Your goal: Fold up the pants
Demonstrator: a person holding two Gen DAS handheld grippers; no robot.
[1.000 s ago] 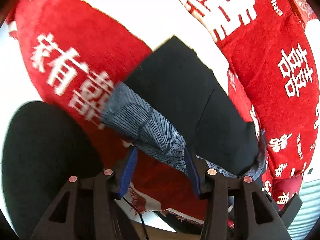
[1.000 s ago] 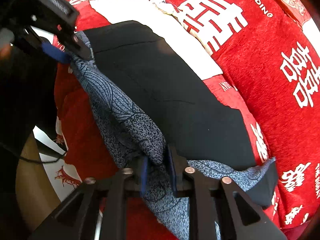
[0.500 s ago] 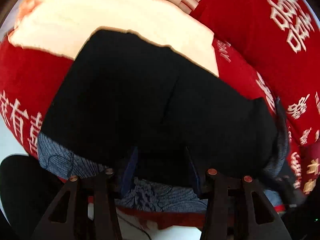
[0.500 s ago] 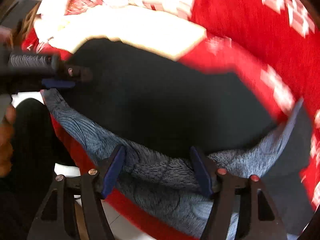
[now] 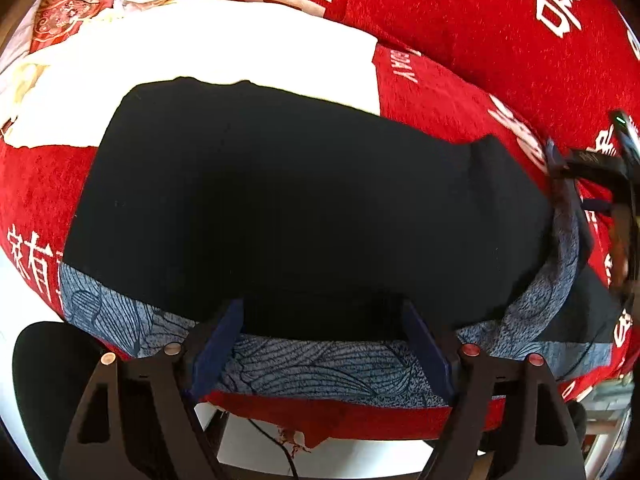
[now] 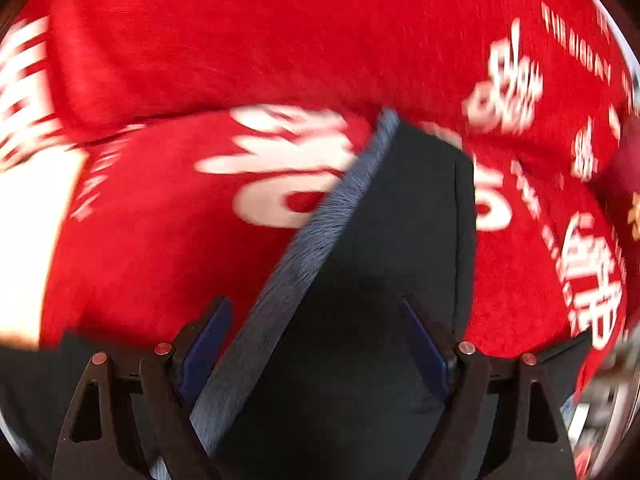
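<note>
I've just let both grippers spread, left gripper [image 5: 320, 344] and right gripper [image 6: 316, 344], releasing the pants [image 5: 304, 208]; fold laid, fingers pinching nothing.

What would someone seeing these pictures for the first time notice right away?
First the bright red blanket with big white characters, filling both views. Next the black pants, lying folded across the middle of it, their blue-grey patterned lining showing along the near edge. Then the left gripper at the bottom of its view, jaws just opened wide over that edge, and the right gripper, open too, over a blurred corner of the pants.
</note>
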